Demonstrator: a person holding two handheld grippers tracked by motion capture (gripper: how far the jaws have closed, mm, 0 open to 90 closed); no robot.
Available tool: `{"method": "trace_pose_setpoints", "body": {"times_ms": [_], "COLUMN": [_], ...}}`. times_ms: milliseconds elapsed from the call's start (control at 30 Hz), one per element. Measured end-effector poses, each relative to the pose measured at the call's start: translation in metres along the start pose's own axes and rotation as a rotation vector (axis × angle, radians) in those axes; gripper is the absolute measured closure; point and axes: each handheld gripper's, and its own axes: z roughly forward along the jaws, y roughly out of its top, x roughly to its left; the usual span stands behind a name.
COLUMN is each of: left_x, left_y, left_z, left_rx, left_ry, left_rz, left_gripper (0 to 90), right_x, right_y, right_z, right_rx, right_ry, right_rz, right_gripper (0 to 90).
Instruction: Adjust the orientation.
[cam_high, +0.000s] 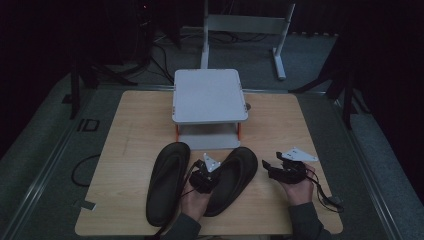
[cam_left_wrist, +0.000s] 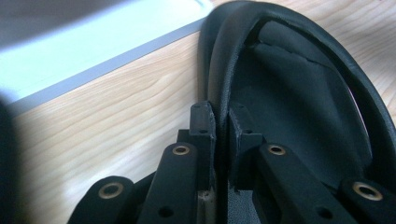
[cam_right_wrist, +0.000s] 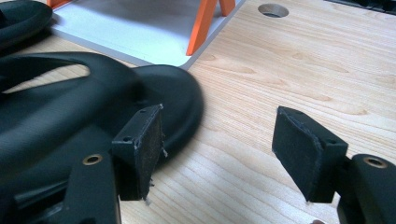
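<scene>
A wooden table (cam_high: 135, 130) carries a grey two-tier rack (cam_high: 210, 95), with two black slippers before it. The step in hand looks like lifting the right slipper (cam_high: 235, 175) towards the rack; next comes a steady raise. The left slipper (cam_high: 167, 180) lies alongside. The left gripper (cam_left_wrist: 217, 128) is clamped on the right slipper's rim, probably firmly. The right gripper (cam_right_wrist: 219, 149) hovers near, jaws apart.

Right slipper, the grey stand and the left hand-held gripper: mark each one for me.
Right slipper (cam_high: 235, 175), high view, on its footbed.
Grey stand (cam_high: 207, 95), high view, middle of its top plate.
Left hand-held gripper (cam_left_wrist: 222, 126), left gripper view, between its tips, which pinch the slipper's strap.
</scene>
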Motion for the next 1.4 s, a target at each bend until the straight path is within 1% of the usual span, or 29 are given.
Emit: {"method": "trace_pose_setpoints", "body": {"times_ms": [67, 167, 200, 233, 333, 467, 500, 600, 633, 667, 767, 800, 833, 900, 967, 1033, 1067, 1133, 1200, 1233, 1267, 1300, 1333, 1400], "left_x": [0.004, 0.01, 0.014, 0.018, 0.025, 0.028, 0.028, 0.027, 0.026, 0.025, 0.021, 0.021, 0.021, 0.022, 0.023, 0.025, 0.028, 0.035, 0.045, 0.051, 0.056, 0.061, 0.063, 0.066], "left_y": [-0.005, -0.014, -0.017, -0.019, -0.024, -0.029, -0.03, -0.036, -0.037, -0.039, -0.045, -0.047, -0.048, -0.047, -0.046, -0.045, -0.045, -0.045, -0.045, -0.045, -0.045, -0.046, -0.046, -0.047], "left_z": [-0.008, -0.02, -0.024, -0.027, -0.033, -0.041, -0.043, -0.049, -0.05, -0.052, -0.054, -0.054, -0.055, -0.06, -0.065, -0.072, -0.076, -0.083, -0.089, -0.091, -0.092, -0.092, -0.091, -0.088], "left_rx": [-0.011, -0.028, -0.034, -0.04, -0.044, -0.053, -0.052, -0.046, -0.048, -0.047, -0.043, -0.05, -0.062, -0.086, -0.116, -0.145, -0.163, -0.19, -0.206, -0.212, -0.204, -0.184, -0.176, -0.161], "left_ry": [0.018, 0.066, 0.081, 0.09, 0.118, 0.176, 0.187, 0.214, 0.215, 0.224, 0.246, 0.247, 0.242, 0.226, 0.214, 0.208, 0.193, 0.193, 0.17, 0.157, 0.152, 0.148, 0.142, 0.11], "left_rz": [-0.034, -0.086, -0.11, -0.131, -0.175, -0.195, -0.205, -0.221, -0.227, -0.228, -0.214, -0.216, -0.216, -0.206, -0.192, -0.178, -0.172, -0.169, -0.182, -0.196, -0.207, -0.204, -0.199, -0.182], "left_gripper": [82.4, 82.4, 82.3, 82.3, 82.4, 82.0, 82.0, 81.4, 80.9, 80.2, 78.7, 77.9, 75.2, 62.9, 55.4, 51.6, 49.8, 50.0, 52.2, 55.0, 57.9, 59.0, 60.2, 60.1], "right_x": [0.0, 0.001, 0.001, 0.001, 0.001, 0.001, 0.001, 0.001, 0.001, 0.001, 0.001, 0.001, 0.001, 0.002, 0.001, 0.002, 0.002, 0.002, 0.002, 0.002, 0.002, 0.002, 0.002, 0.003], "right_y": [0.0, 0.0, 0.0, 0.0, -0.001, -0.001, -0.001, -0.001, -0.001, -0.001, -0.001, -0.001, -0.001, -0.001, -0.001, -0.001, -0.001, -0.001, -0.001, -0.001, -0.001, -0.001, -0.001, -0.002], "right_z": [0.0, 0.001, 0.001, 0.001, 0.002, 0.002, 0.002, 0.002, 0.002, 0.002, 0.001, 0.001, 0.001, 0.001, 0.001, 0.001, 0.001, 0.001, 0.001, 0.001, 0.001, 0.001, 0.001, 0.0], "right_rx": [0.001, 0.004, 0.003, 0.004, 0.004, 0.003, 0.004, 0.004, 0.003, 0.003, 0.002, 0.001, 0.001, 0.0, 0.001, -0.001, 0.0, 0.0, -0.001, 0.0, 0.001, 0.003, 0.004, 0.006], "right_ry": [0.0, 0.001, 0.002, 0.002, 0.003, 0.005, 0.004, 0.005, 0.005, 0.005, 0.005, 0.006, 0.005, 0.006, 0.006, 0.007, 0.007, 0.006, 0.007, 0.008, 0.009, 0.009, 0.008, 0.007], "right_rz": [-0.001, -0.002, -0.001, -0.001, -0.002, 0.0, 0.0, 0.0, 0.0, 0.0, -0.001, -0.001, -0.001, 0.0, -0.002, -0.001, -0.001, -0.002, -0.004, -0.004, -0.005, -0.007, -0.008, -0.01], "right_gripper": [32.8, 32.8, 32.8, 32.8, 32.9, 33.0, 33.0, 33.0, 33.0, 33.0, 33.0, 33.0, 33.0, 33.0, 32.9, 32.9, 32.9, 32.9, 32.9, 32.9, 32.9, 32.9, 32.8, 32.8]}}
